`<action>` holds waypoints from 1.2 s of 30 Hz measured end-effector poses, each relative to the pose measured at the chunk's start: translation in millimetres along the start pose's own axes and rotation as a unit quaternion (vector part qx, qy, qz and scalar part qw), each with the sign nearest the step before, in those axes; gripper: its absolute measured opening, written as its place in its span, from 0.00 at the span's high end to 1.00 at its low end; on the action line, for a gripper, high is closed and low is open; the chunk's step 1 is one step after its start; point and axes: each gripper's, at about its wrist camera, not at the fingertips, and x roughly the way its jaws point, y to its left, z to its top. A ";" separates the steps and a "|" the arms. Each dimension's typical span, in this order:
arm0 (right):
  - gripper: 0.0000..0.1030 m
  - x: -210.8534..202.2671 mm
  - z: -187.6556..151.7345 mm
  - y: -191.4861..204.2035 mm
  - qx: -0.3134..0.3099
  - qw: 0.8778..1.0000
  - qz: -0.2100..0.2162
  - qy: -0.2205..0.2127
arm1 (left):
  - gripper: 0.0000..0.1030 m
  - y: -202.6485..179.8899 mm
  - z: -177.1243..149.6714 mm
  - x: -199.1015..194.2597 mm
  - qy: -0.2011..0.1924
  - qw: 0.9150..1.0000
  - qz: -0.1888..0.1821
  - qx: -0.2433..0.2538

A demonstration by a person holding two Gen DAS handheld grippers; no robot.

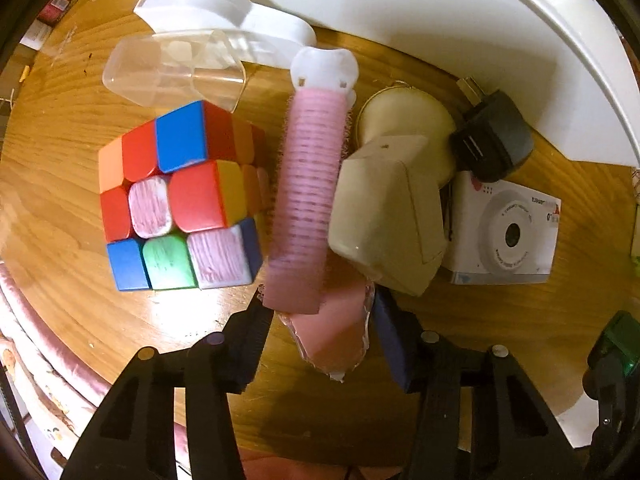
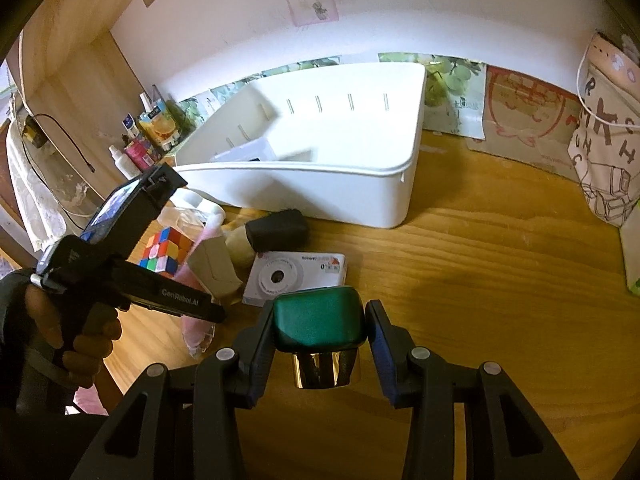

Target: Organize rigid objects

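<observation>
Two left fingers straddle pink packet (grip unclear); right fingers clamp green cap.

Left wrist view: straight down, close over tabletop. Right wrist view: oblique, farther back; both share cube, camera.

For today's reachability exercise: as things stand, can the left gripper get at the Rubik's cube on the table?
Probably yes. The cube stands on bare wood, its top uncovered, just beside the left gripper. But the pink hair roller lies between those fingers and hugs the cube's side, so the approach should come from above.
</observation>
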 end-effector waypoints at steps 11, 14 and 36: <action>0.57 -0.7 10.3 4.3 -0.014 1.000 0.004 -0.001 | 0.28 22.4 2.4 4.8 0.022 0.999 -0.012 -0.033; 0.57 -0.4 11.7 6.3 -0.018 1.000 0.005 -0.001 | 0.21 29.3 7.1 7.6 0.022 0.999 -0.011 -0.044; 0.57 1.9 14.3 10.3 -0.027 1.000 0.006 0.006 | 0.07 86.5 19.0 21.7 0.046 0.995 -0.020 -0.090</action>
